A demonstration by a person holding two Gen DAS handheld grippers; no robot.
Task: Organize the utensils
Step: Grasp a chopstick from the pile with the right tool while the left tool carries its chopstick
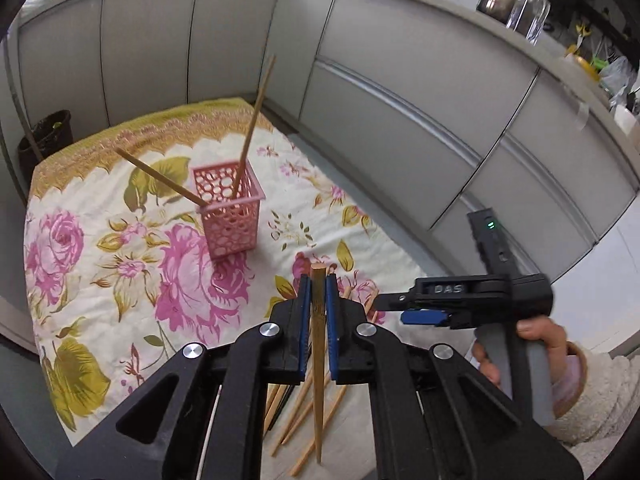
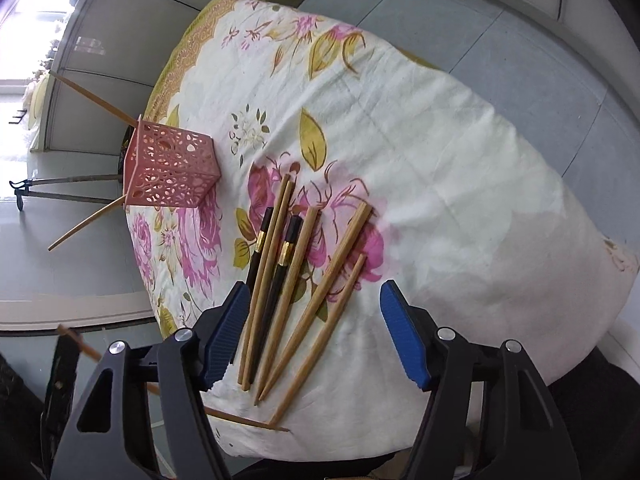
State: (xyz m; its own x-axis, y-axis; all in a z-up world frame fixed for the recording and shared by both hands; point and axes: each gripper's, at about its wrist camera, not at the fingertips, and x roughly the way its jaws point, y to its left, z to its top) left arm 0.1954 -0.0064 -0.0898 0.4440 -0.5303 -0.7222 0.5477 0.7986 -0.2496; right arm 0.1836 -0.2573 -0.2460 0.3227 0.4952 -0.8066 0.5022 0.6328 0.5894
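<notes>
- Gripping one chopstick (image 1: 319,320), the left gripper (image 1: 319,284) is clamped shut; a slanted hold could miss the pink basket (image 1: 230,216).
- The right gripper (image 2: 312,300) is held open over loose chopsticks (image 2: 280,280); several could be pinched together.

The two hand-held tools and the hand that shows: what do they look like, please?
Both tools have black plastic bodies with round silver screw heads and ribbed blue pads on the fingers. The left tool fills the foreground of its own view. The right tool carries raised letters "DAS", a small green light and a grey handle. The hand wears a fluffy cream sleeve. No cables show.
</notes>
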